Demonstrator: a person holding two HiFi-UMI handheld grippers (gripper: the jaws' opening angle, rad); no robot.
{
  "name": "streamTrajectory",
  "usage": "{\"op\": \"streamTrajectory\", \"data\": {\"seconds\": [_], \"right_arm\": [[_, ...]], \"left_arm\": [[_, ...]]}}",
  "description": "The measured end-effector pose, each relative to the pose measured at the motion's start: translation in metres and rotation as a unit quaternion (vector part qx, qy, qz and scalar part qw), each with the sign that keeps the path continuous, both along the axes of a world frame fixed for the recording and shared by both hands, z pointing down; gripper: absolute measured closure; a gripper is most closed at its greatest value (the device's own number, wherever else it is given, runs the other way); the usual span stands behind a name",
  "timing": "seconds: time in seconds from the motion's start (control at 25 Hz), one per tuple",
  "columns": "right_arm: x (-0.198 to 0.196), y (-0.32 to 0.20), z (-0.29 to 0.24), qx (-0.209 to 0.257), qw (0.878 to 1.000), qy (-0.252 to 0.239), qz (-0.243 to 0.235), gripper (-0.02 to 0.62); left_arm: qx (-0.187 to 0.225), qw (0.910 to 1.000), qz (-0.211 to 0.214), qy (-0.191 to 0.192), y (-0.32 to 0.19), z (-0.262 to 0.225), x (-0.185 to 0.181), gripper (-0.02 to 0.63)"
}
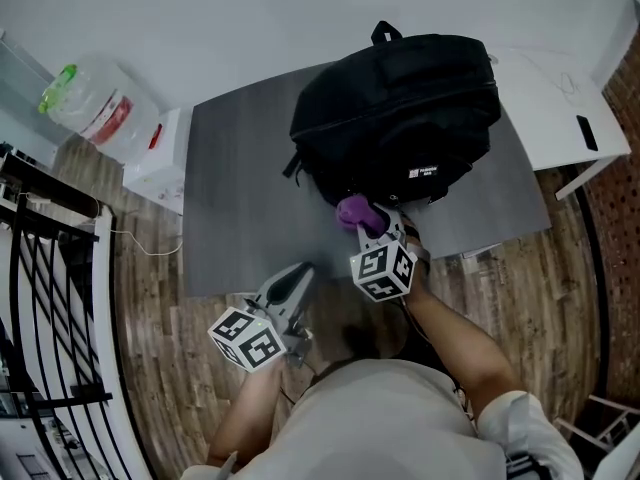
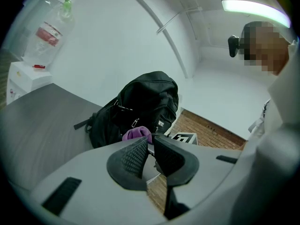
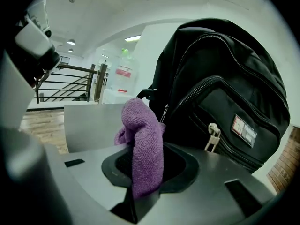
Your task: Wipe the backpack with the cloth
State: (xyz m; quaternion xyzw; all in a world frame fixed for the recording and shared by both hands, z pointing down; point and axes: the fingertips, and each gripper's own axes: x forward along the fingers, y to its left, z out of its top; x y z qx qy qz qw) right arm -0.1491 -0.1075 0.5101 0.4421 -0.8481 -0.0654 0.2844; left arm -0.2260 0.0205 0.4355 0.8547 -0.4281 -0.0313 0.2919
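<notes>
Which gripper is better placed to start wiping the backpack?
Right. The right gripper has its tongs shut on the purple cloth, right at the backpack front. The left gripper holds nothing and sits back by the table edge, farther away.

Left tool [image 2: 151,143] jaws are drawn close together, nothing between them. Black backpack [image 2: 145,102] lies on the grey table [image 2: 37,121], straight beyond the jaw tips. Purple cloth [image 2: 137,134] is bunched against the backpack's near side. Water bottle [image 2: 50,29] stands far left of the backpack, a person's sleeve [image 2: 281,121] to its right.
</notes>
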Motion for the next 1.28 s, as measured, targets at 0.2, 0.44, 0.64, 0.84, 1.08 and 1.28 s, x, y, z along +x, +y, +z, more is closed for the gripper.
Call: {"op": "streamTrajectory", "data": {"seconds": [0.2, 0.44, 0.64, 0.84, 1.08, 1.28], "right_arm": [[0.025, -0.002, 0.004, -0.013, 1.0, -0.022, 0.018, 0.503], [0.06, -0.008, 0.014, -0.036, 0.998, -0.038, 0.041, 0.503], [0.085, -0.014, 0.021, -0.04, 0.997, -0.041, 0.051, 0.503], [0.102, -0.02, 0.026, -0.041, 0.997, -0.044, 0.048, 0.503], [0.104, -0.017, 0.028, -0.017, 0.999, -0.035, 0.006, 0.503], [0.128, -0.028, 0.039, -0.025, 0.998, -0.044, 0.021, 0.503]], "left_arm": [[-0.002, 1.0, 0.006, -0.002, -0.009, -0.003, 0.024, 0.565], [0.002, 0.9998, 0.018, -0.01, -0.023, -0.006, 0.05, 0.565], [0.006, 0.9995, 0.028, -0.017, -0.034, -0.011, 0.074, 0.565], [-0.003, 0.9992, 0.03, -0.027, -0.044, -0.011, 0.096, 0.565], [-0.006, 0.9987, 0.032, -0.039, -0.056, -0.012, 0.124, 0.565], [-0.015, 0.9983, 0.026, -0.049, -0.063, -0.01, 0.145, 0.565]]}}
